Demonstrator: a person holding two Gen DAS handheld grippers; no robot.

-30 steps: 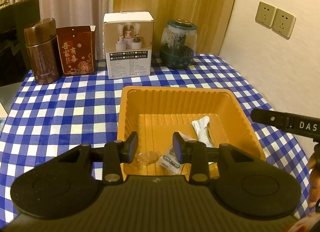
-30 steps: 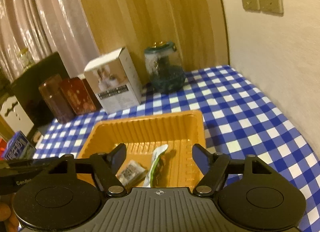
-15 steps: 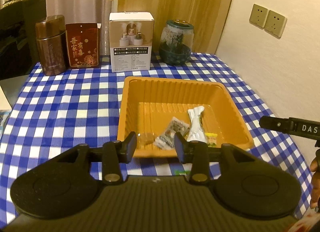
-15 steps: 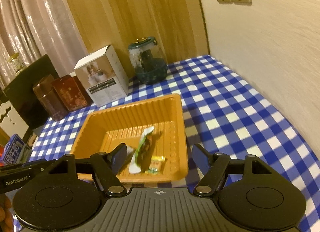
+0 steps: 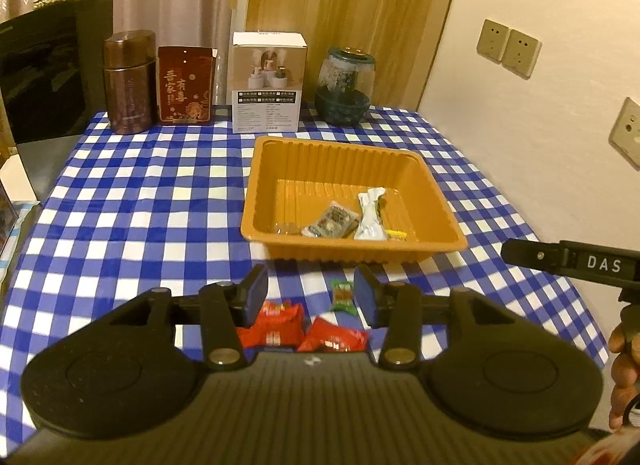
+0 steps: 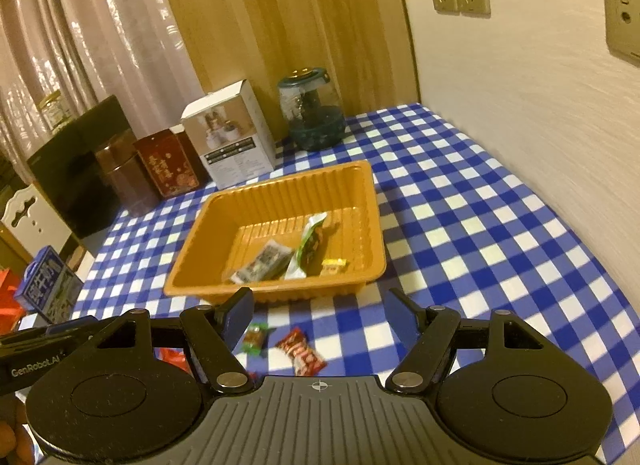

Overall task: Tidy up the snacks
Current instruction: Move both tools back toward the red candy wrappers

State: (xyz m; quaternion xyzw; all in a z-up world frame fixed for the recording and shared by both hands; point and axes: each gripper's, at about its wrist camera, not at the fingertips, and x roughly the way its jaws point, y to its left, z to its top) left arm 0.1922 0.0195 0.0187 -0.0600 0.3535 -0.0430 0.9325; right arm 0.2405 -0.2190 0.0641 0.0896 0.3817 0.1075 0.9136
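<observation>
On the blue-and-white checked cloth (image 5: 132,201) in front of you sits the orange tray (image 5: 280,169), a thin moulded plastic square with ribbed walls and a rolled rim. Lying flat in its near half are a dark crinkly packet (image 5: 334,221), a long pale sachet (image 5: 371,215) with twisted ends, a small yellow sweet (image 5: 396,233) and a brownish wrapped piece (image 5: 287,229) by the near wall. Your left gripper (image 5: 311,295) hangs above the cloth on the near side of the tray; its jaws have just been opening, they stand partly apart and grip nothing. Seen between them on the cloth are two glossy red packets (image 5: 276,325), side by side, and a green-ended candy (image 5: 343,296) just beyond. Your right gripper (image 6: 320,315) also hovers short of the tray, jaws wide and empty, over that same candy (image 6: 254,339) and one red packet (image 6: 300,351). The left view shows the sachet's white back; the right view shows its green printed face (image 6: 310,243). The brownish piece is out of sight in the right view, behind the tray's near wall. Along the far edge stand a brown metal tin (image 5: 129,81) with rounded shoulders, a red card box (image 5: 185,85) with gold lettering, a white carton (image 5: 269,83) and a clear jar (image 5: 346,85) with a dark green lid and base. Only the right view takes in a blue printed carton (image 6: 46,285) off the table's left side. Only the left view shows your right hand (image 5: 622,373) on its handle.
</observation>
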